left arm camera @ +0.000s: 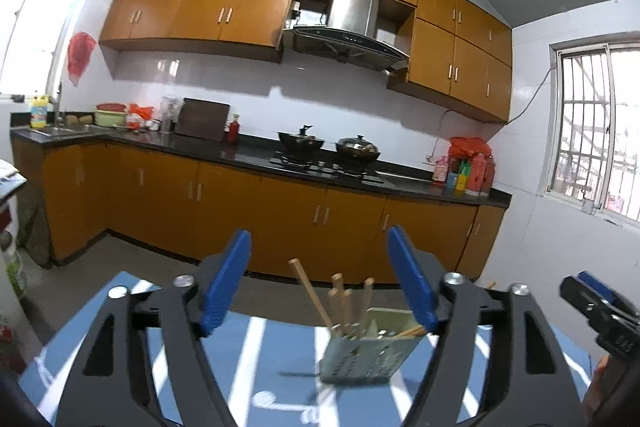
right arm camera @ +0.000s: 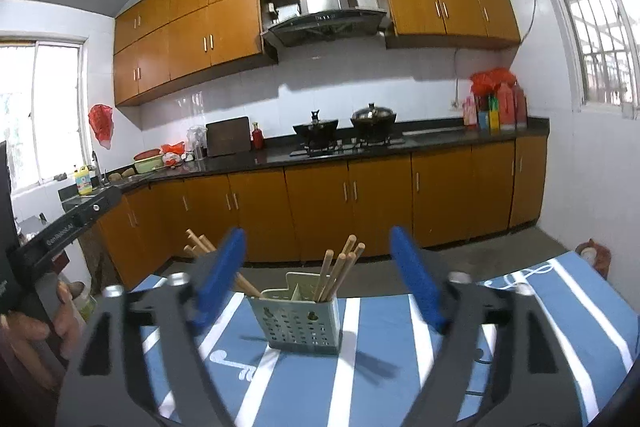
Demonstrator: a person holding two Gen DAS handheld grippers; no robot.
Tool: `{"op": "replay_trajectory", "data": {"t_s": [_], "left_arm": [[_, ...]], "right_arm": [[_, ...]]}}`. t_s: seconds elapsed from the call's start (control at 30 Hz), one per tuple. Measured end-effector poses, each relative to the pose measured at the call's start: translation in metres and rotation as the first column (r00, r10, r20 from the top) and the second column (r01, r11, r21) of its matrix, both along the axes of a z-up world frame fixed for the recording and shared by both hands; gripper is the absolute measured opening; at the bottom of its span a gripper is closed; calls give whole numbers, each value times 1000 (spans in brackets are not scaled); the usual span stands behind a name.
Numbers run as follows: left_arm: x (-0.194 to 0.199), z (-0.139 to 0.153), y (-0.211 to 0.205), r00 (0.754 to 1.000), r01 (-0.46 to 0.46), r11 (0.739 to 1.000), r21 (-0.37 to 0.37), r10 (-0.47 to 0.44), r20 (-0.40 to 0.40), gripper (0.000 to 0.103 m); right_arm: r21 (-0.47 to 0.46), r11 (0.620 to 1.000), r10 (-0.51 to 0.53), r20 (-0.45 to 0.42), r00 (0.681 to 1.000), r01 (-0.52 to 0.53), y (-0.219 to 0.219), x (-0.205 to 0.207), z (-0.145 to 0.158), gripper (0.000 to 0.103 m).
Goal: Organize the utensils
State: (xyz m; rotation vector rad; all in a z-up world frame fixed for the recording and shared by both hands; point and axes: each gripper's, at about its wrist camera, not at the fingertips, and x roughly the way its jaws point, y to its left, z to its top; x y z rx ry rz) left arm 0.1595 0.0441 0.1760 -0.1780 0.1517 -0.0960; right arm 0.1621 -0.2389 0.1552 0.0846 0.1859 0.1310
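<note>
Both our grippers are empty, jaws spread wide. Left gripper point(left arm camera: 320, 279): blue pads far apart, nothing pressed between them. The utensil holder point(left arm camera: 366, 351) sits beyond the fingertips, lower and toward the right pad, not touched. Right gripper point(right arm camera: 318, 277): same, pads wide, the utensil holder point(right arm camera: 298, 323) centred ahead between the fingers but apart from both.

The holder is a pale green perforated plastic caddy with compartments, upright on our blue tablecloth point(right arm camera: 520, 327) with white stripes. Wooden chopsticks point(right arm camera: 338, 269) stand in it, tips up and leaning; in the right wrist view one bunch is in the right compartment, and another bunch of chopsticks point(right arm camera: 204, 247) leans out to the left, partly hidden behind the left pad. In the left wrist view we see the chopsticks point(left arm camera: 340, 301) fanned in the caddy, one lying nearly level toward the right pad. Which compartment each sits in we cannot tell from that view.

At the right edge of the left wrist view, the right gripper point(left arm camera: 592, 293) shows partly. At the left edge of the right wrist view, a hand point(right arm camera: 44, 323) grips the left device's handle.

Background: orange kitchen cabinets point(right arm camera: 360, 199), black countertop point(right arm camera: 440, 137), two lidded pans on the hob point(right arm camera: 348, 143), range hood point(right arm camera: 324, 15).
</note>
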Motion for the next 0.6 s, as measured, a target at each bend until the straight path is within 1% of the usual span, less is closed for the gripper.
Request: {"op": "replay_trajectory", "data": {"t_s": [0.03,0.07,0.17,0.3,0.37,0.47,0.6], "left_arm": [[-7,0,3,1000,-6,1000,9,6,-1,85],[-16,0,7,1000,-10,1000,18,10,3,93],[-37,-1,11,1000,-21,999,46,20,21,101],[-69,-8,9,998,-45,991,126,40,42,101],[-82,-16,5,998,-63,985,162,58,39,101],[-99,-32,0,996,-85,975,203,80,34,101],[-118,-57,-3,995,-104,969,223,101,24,101]], "right_arm": [[-5,1000,-6,12,1000,6,1,-7,0,96],[-10,1000,-15,25,1000,15,2,-14,0,99],[-37,998,-56,58,997,58,6,-37,-3,99],[-47,994,-92,71,993,96,7,-63,-12,99],[-50,993,-101,55,993,104,8,-75,-20,99],[-31,995,-92,36,995,93,5,-88,-33,99],[-49,995,-89,-15,996,88,8,-102,-56,99]]}}
